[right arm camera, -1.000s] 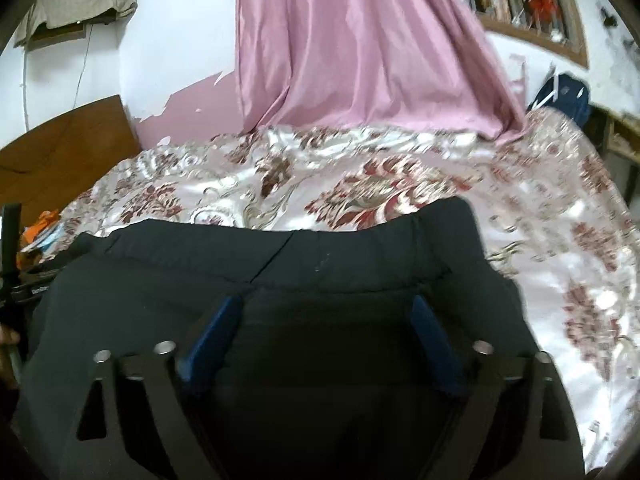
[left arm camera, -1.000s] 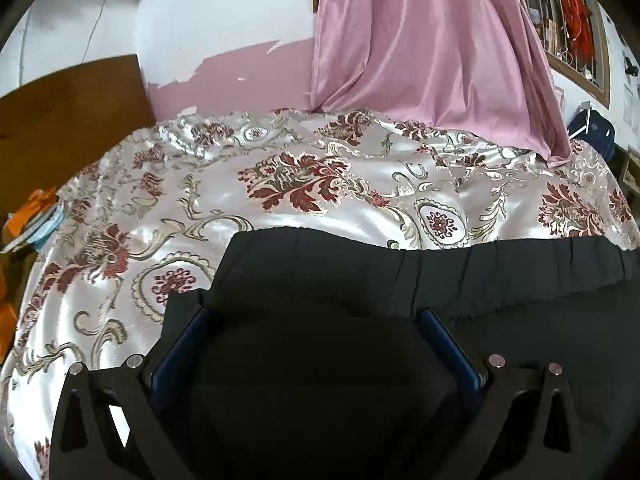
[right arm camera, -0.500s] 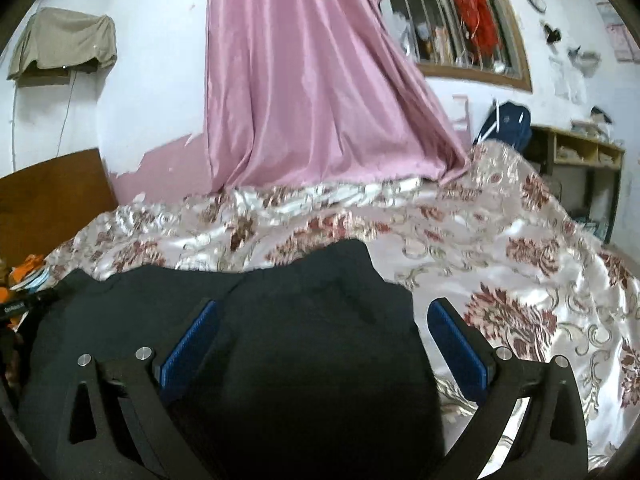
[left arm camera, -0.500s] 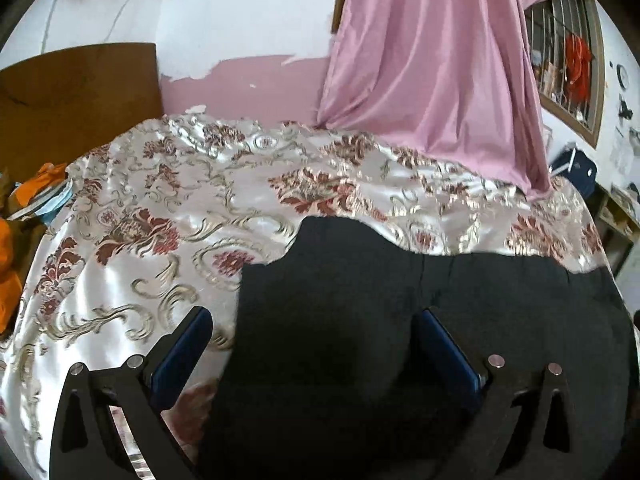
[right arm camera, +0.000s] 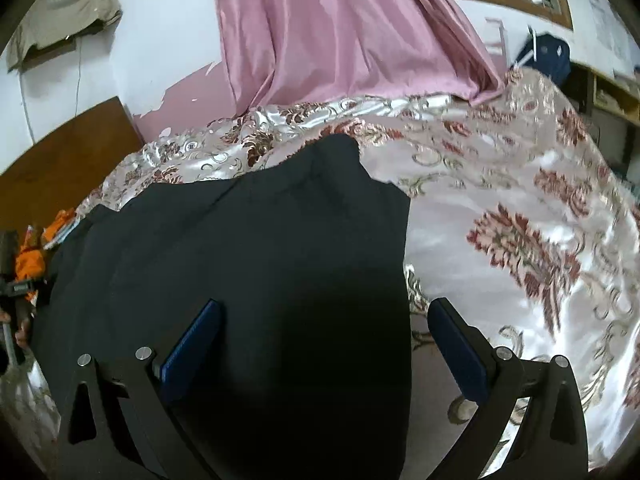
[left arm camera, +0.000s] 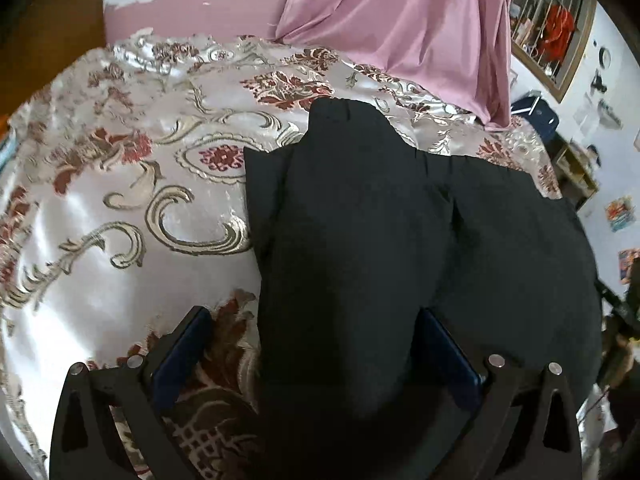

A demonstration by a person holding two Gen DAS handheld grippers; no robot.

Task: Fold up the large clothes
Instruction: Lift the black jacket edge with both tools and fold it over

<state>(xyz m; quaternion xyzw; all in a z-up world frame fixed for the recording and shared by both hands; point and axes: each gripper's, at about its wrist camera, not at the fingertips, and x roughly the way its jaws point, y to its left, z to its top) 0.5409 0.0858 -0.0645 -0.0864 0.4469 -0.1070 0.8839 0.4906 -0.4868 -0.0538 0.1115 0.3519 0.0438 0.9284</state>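
My left gripper and right gripper are both spread wide above the black garment on the bed.

Black garment spread over satin bedspread patterned with red flowers and gold scrolls, one corner peaked toward pink curtain. Left gripper low in frame, blue-padded fingers set wide apart, dark cloth bulging up between them, left finger over bare bedspread. Barred window upper right, brown headboard upper left.
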